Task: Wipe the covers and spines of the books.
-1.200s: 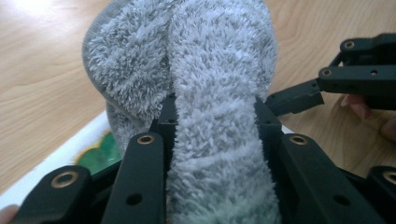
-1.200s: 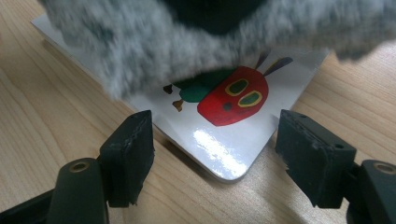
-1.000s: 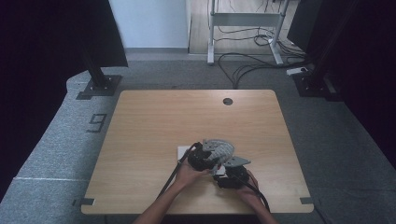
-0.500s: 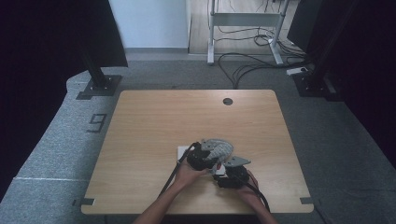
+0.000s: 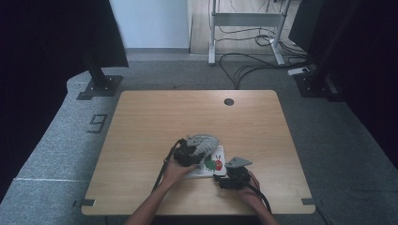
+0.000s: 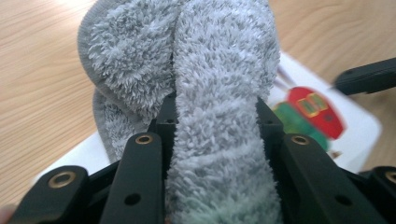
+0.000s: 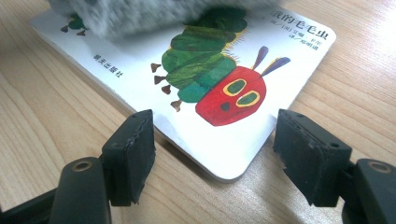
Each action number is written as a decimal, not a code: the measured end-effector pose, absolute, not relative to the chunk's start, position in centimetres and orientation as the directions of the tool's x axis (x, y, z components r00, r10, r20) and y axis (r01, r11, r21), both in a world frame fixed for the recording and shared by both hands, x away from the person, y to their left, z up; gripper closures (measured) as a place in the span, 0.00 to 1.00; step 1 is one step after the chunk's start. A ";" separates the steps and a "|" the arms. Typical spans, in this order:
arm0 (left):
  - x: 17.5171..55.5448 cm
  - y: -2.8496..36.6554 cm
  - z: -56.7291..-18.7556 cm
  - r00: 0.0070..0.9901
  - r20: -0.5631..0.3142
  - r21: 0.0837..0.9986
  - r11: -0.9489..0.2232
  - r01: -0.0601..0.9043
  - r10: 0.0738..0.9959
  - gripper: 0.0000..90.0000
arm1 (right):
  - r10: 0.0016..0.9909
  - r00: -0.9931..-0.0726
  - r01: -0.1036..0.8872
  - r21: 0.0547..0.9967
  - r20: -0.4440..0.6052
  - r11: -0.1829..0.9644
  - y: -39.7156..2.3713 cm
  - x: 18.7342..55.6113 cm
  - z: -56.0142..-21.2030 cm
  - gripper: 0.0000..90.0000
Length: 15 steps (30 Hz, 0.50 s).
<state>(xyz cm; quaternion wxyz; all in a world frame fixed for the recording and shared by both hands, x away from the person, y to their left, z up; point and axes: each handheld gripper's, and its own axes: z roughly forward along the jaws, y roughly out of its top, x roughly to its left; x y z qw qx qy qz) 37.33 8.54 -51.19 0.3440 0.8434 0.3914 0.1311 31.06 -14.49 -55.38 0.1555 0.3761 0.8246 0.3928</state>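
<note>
Left gripper clamps a grey cloth, holding it over the book. The book lies flat on the table, near the front edge, right of centre. Right gripper stands open, jaws straddling the book's corner without touching.

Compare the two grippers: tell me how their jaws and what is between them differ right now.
The left gripper is shut on the grey fluffy cloth, pinching a fold; the right gripper stands open, its jaws either side of a corner of the caterpillar book without pressing it. The left gripper is over the book, holding the cloth on its cover; the right sits low at the book's near edge. Both have black jaws.
</note>
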 end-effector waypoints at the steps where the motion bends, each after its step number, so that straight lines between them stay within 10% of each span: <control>1: 37.4 9.0 -51.2 0.652 -0.048 0.685 -0.450 0.573 0.757 0.71 | 0.743 -0.668 0.500 0.764 0.040 0.408 -14.5 31.0 -55.4 0.32; 15: 37.5 11.3 -51.2 0.614 -0.052 0.695 -0.413 0.589 0.788 0.71 | 0.743 -0.669 0.499 0.764 0.039 0.409 -14.5 31.0 -55.4 0.32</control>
